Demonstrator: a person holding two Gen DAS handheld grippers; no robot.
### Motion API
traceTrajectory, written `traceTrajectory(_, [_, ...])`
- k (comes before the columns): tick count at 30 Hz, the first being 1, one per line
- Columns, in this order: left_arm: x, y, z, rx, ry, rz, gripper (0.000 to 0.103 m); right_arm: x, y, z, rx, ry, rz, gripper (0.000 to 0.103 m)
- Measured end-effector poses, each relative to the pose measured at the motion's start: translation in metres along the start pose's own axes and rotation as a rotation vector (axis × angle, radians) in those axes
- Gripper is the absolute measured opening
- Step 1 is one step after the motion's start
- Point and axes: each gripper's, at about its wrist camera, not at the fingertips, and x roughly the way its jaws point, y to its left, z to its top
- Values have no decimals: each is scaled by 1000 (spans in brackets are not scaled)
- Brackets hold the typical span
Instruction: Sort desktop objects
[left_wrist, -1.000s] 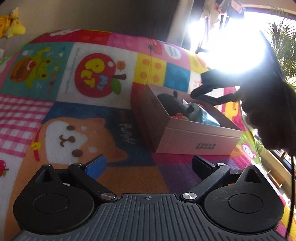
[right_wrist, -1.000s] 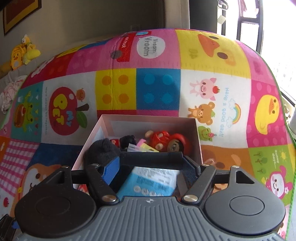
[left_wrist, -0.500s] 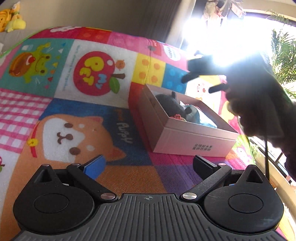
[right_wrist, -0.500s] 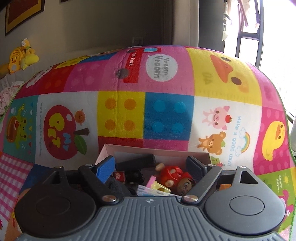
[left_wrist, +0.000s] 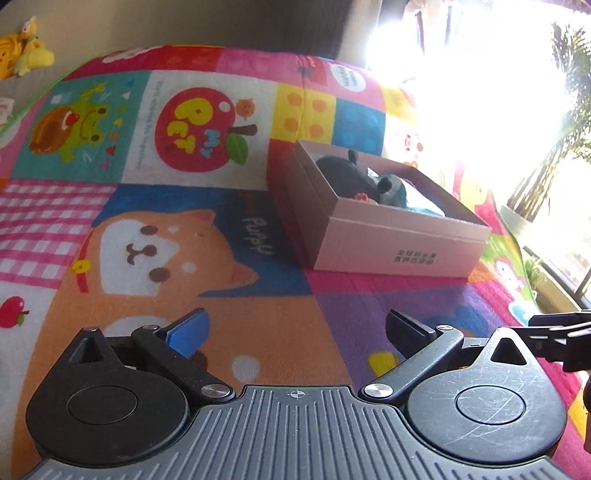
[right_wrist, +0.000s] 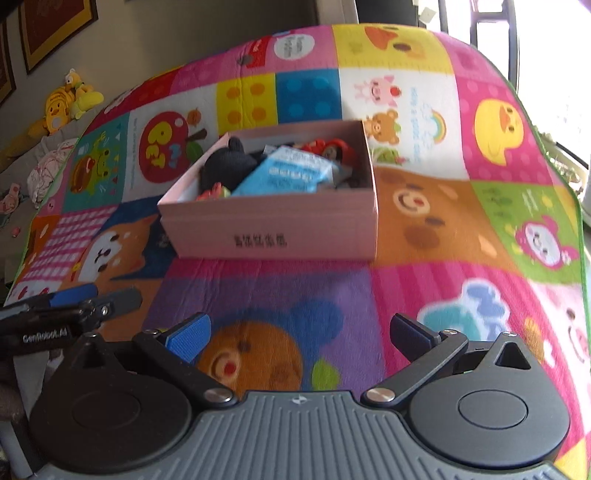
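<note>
A pink cardboard box stands on the colourful play mat. It holds a black plush toy, a blue packet, a red doll and other small items. The box also shows in the left wrist view, with the black plush inside. My left gripper is open and empty, low over the mat in front of the box. My right gripper is open and empty, well back from the box. The left gripper's fingers show at the left of the right wrist view.
The play mat covers the surface. Yellow plush toys lie against the wall beyond the mat's far left edge. Clothes lie there too. A bright window and plants are at the right.
My right gripper let go of a dark bar-shaped item over the box, opened, and pulled back and down away from the box. My left gripper stayed nearly still.
</note>
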Motion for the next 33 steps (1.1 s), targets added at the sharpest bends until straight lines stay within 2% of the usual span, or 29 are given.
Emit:
traceTrajectory(2, [-4, -8, -7, 16, 20, 62, 103, -2, 4, -13, -19, 11, 0, 103])
traceTrajectory(4, [-6, -12, -9, 26, -1, 122, 103, 0, 11, -20, -66, -4, -38, 103])
traceTrajectory(8, [2, -15, -2, -22, 18, 127, 103, 20, 19, -19, -137, -12, -173, 103])
traceTrajectory(9, [4, -18, -1, -13, 11, 132, 103, 25, 19, -18, -148, -17, -179, 103])
traceTrajectory(11, [13, -27, 1, 41, 16, 160, 103, 30, 16, -12, -138, -8, -156, 103])
traceTrajectory(14, [28, -37, 1, 97, 67, 214, 103, 37, 7, -5, -113, -6, -115, 103])
traceTrajectory(19, [27, -33, 0, 79, 68, 205, 103, 38, 3, -11, -131, -69, -92, 103])
traceTrajectory(33, [27, -34, 0, 85, 70, 207, 103, 39, 3, -11, -135, -73, -95, 103])
